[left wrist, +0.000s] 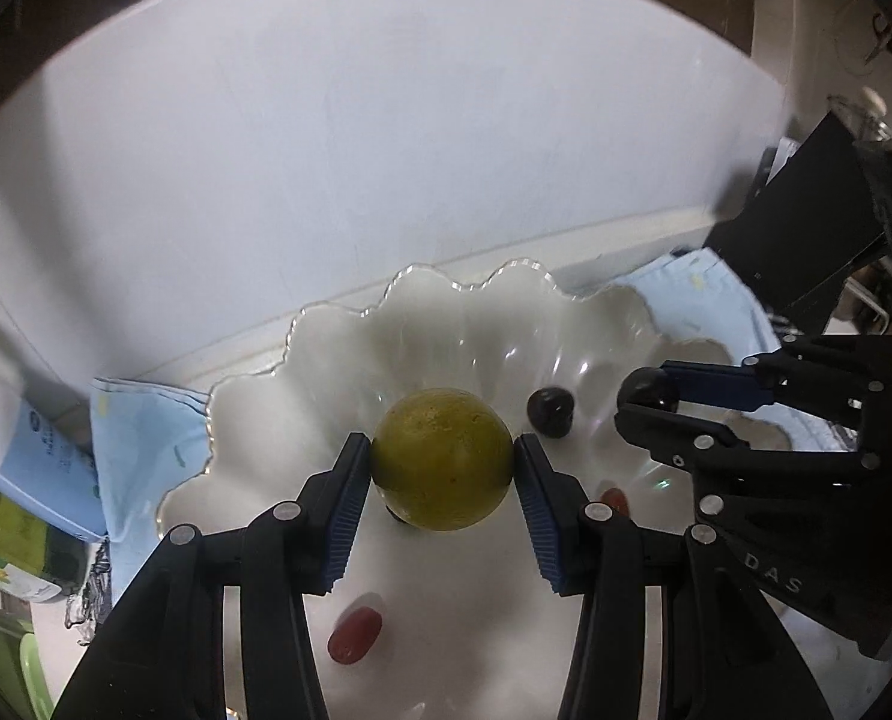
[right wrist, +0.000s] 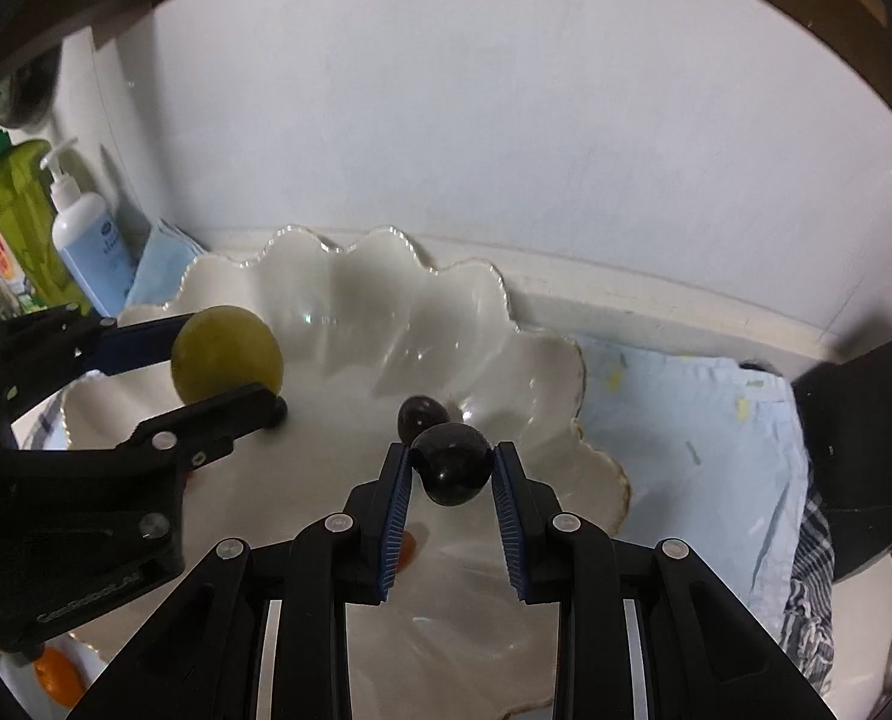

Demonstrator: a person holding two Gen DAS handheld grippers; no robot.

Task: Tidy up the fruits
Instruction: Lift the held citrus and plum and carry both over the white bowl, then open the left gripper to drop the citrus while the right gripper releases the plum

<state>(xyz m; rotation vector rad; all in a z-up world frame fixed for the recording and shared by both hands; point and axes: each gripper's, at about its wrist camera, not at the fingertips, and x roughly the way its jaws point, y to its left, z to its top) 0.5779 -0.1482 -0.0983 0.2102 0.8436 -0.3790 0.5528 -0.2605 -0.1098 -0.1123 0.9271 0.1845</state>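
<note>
The left gripper [left wrist: 443, 468] is clamped on a round green-yellow fruit [left wrist: 443, 459], its blue ribbed pads [left wrist: 350, 510] pressing the fruit's two sides so that it sits right at the fingertips, held above the inside of a white scalloped bowl [left wrist: 338, 348]. The right gripper [right wrist: 451, 468] is likewise closed on a dark round fruit [right wrist: 451, 463] — a small, glossy, nearly black one — pinched between its fingertips over the same bowl. In the left wrist view the right gripper [left wrist: 647, 402] comes in from the right edge with that dark fruit [left wrist: 650, 391] at its tip, just beside the green-yellow one but apart from it. A second dark fruit [left wrist: 549, 413] lies on the bowl's floor between the two grippers; in the right wrist view it sits just beyond the held dark fruit, partly hidden by it. Two reddish oblong fruits also lie in the bowl: one [left wrist: 355, 635] under the left gripper's fingers, the other [left wrist: 614, 501] beside its right finger and mostly covered. The bowl rests on a light blue cloth [right wrist: 686, 420] — against a white wall [left wrist: 386, 150]. A pump bottle [right wrist: 83, 240] with a blue label stands off to the left of the bowl, next to a green bottle [right wrist: 17, 204].
</note>
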